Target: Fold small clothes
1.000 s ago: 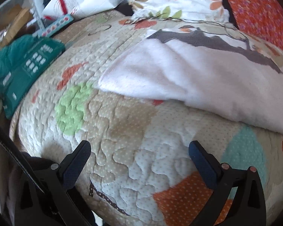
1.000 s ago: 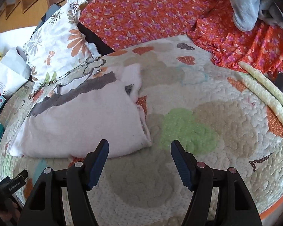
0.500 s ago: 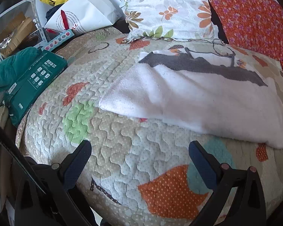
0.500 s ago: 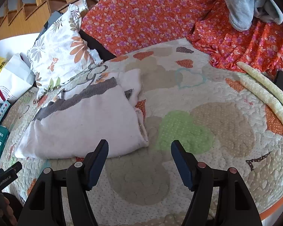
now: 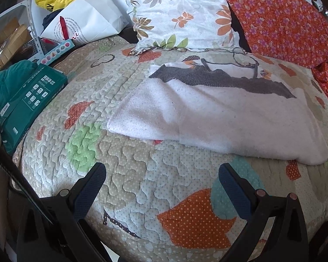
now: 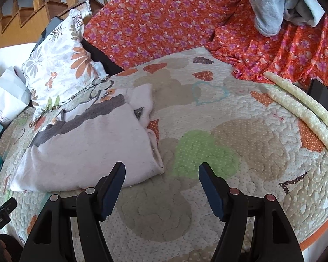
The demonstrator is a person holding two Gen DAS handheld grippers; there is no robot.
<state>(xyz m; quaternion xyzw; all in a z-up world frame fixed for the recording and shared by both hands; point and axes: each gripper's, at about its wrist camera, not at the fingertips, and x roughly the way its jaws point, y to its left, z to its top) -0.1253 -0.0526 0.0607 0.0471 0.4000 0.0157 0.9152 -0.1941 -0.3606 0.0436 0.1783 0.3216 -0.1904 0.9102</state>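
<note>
Grippers hover empty: left gripper [image 5: 161,180] and right gripper [image 6: 161,180] both spread wide above the quilt [image 5: 142,187]; the folded white garment [image 5: 218,118], possibly a towel, lies ahead.

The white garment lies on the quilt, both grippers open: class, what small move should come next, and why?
Probably bring the right gripper forward to the garment's near corner to grip it: it lies partly folded and unheld, and the left gripper is open over bare quilt.
</note>
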